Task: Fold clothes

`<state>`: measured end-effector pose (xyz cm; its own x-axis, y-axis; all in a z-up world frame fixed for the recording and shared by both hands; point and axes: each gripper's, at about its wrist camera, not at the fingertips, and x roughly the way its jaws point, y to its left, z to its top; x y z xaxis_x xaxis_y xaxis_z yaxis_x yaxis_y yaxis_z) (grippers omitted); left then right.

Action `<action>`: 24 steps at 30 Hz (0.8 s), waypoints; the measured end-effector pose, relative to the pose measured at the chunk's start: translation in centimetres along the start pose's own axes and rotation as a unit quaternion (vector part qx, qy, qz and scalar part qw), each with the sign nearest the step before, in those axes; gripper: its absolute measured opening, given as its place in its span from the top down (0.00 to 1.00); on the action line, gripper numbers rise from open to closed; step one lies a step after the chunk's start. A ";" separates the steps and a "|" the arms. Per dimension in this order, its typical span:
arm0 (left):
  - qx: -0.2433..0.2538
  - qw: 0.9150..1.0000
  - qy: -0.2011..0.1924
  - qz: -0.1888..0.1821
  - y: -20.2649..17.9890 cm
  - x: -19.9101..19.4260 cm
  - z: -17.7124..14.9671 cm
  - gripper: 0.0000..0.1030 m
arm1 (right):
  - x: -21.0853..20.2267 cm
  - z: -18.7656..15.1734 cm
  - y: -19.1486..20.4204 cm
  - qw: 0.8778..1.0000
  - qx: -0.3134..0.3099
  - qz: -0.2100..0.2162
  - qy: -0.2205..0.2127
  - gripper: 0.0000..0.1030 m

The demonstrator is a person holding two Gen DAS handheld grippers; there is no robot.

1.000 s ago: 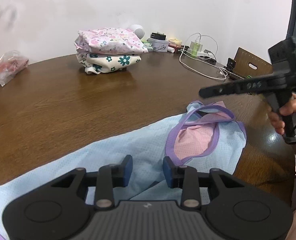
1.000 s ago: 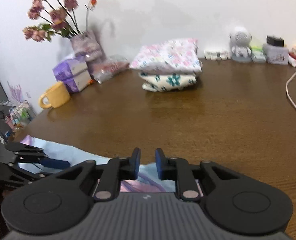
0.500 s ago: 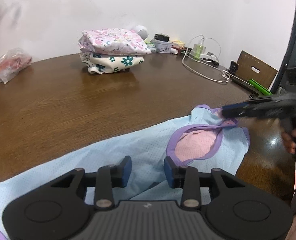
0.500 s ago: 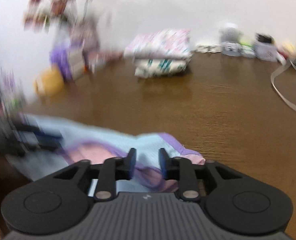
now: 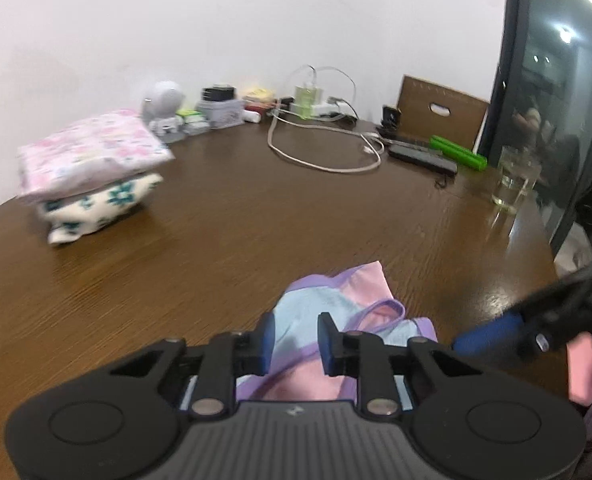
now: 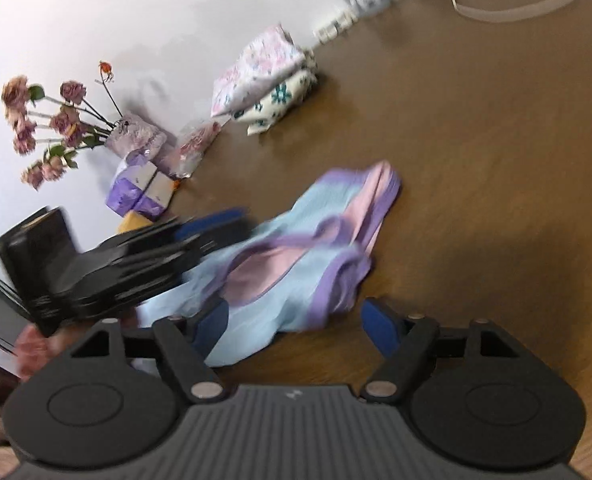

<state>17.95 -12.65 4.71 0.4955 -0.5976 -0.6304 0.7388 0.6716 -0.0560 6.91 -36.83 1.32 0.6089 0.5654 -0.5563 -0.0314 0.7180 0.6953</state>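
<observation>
A light blue garment (image 5: 312,308) with purple trim and a pink lining lies bunched on the brown table (image 5: 256,220). My left gripper (image 5: 296,340) hangs over its near edge. Its jaws are closing with blue cloth showing in the narrow gap between them, and I see no pad pressing on it. In the right wrist view the garment (image 6: 296,256) lies just ahead of my right gripper (image 6: 298,320). Its jaws are opening wide, with the cloth's near edge between the fingers and not gripped. The left gripper's blurred blue finger (image 6: 212,220) reaches onto the garment from the left.
A stack of folded floral clothes (image 5: 92,156) sits far left on the table. At the back are a white cable (image 5: 320,160), chargers and small items. A glass (image 5: 516,176) stands by the right edge. Flowers (image 6: 52,120), purple packs (image 6: 140,192) and a yellow mug (image 6: 134,222) stand at the far left.
The right gripper let go of the collar, opened wide and rolled. The left gripper slid right along the garment, its jaws narrowing. The spread garment is now bunched near the collar.
</observation>
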 end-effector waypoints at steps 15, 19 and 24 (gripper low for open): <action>-0.048 0.998 -0.001 -0.029 0.8 3.1 -1.9 0.82 | 3.6 0.4 -0.8 0.984 0.146 -0.035 -0.097 0.45; -0.063 0.997 -0.009 -0.036 1.3 2.8 -2.3 0.82 | 4.6 0.5 -0.8 0.978 0.172 -0.045 -0.112 0.58; -0.065 0.997 -0.009 -0.035 1.2 2.6 -2.3 0.82 | 5.0 0.8 -0.8 0.969 0.195 -0.059 -0.137 0.58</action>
<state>19.07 -12.35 1.22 0.4547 -0.6519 -0.6069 0.7072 0.6784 -0.1989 10.62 -34.89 -1.66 0.7795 0.3210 -0.5380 0.3215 0.5321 0.7833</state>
